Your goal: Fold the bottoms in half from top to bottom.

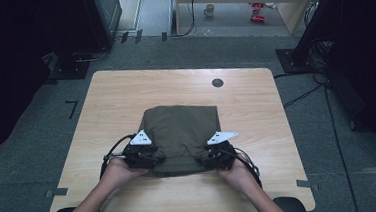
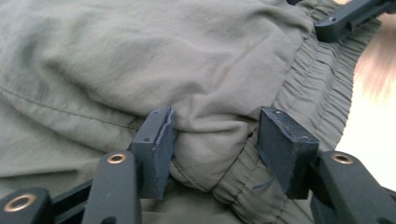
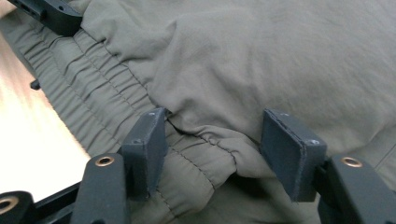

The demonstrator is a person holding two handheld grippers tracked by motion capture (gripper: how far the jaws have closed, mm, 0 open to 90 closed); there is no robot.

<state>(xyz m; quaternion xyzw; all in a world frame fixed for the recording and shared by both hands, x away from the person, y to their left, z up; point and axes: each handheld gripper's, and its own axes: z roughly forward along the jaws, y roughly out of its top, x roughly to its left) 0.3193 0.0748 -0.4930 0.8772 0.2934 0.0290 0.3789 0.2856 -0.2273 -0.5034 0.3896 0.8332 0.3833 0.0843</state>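
Forearms are reaching in from the near edge, each hand working a gripper at the folded olive garment (image 1: 180, 136) lying mid-tabletop (image 1: 125, 90). Left gripper (image 1: 147, 156) and right gripper (image 1: 210, 155) are standing part-open, a fold of elastic waistband between unpressed pads. Judging by this, a fold is being released; next, both should be backing clear.

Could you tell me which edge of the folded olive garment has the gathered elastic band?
The near edge, by the person's hands: in the left gripper view its elastic band is ribbed and puckered, whereas the far edge looks smooth.
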